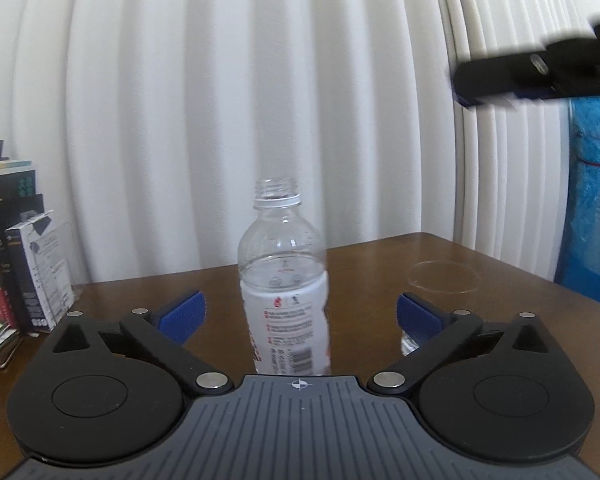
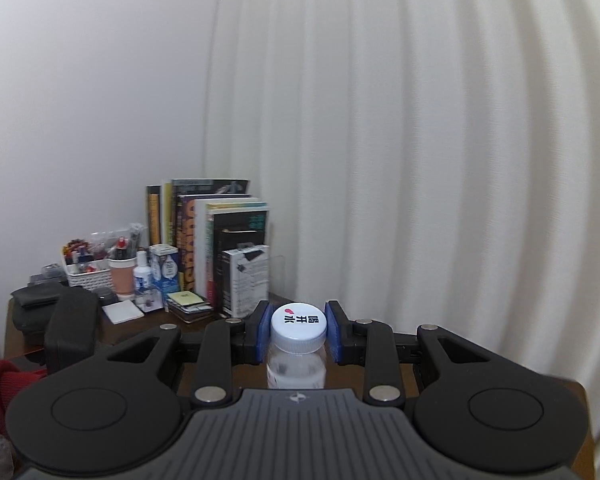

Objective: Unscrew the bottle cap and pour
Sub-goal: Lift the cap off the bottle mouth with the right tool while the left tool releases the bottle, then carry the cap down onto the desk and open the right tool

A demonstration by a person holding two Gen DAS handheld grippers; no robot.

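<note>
A clear plastic bottle (image 1: 283, 280) with a white label stands upright on the brown table (image 1: 360, 264), its neck open and capless. My left gripper (image 1: 298, 314) is open, its blue pads on either side of the bottle and apart from it. My right gripper (image 2: 299, 330) is shut on the white cap (image 2: 299, 325), which bears red and black print. The right gripper (image 1: 540, 76) also shows high at the upper right of the left wrist view. The bottle (image 2: 296, 370) shows below the cap in the right wrist view.
A clear glass (image 1: 444, 280) stands on the table right of the bottle. Books (image 2: 208, 236) and a white box (image 2: 246, 280) line the wall at the left, with a basket of small items (image 2: 88, 264). A blue bag (image 1: 592, 208) is at the right.
</note>
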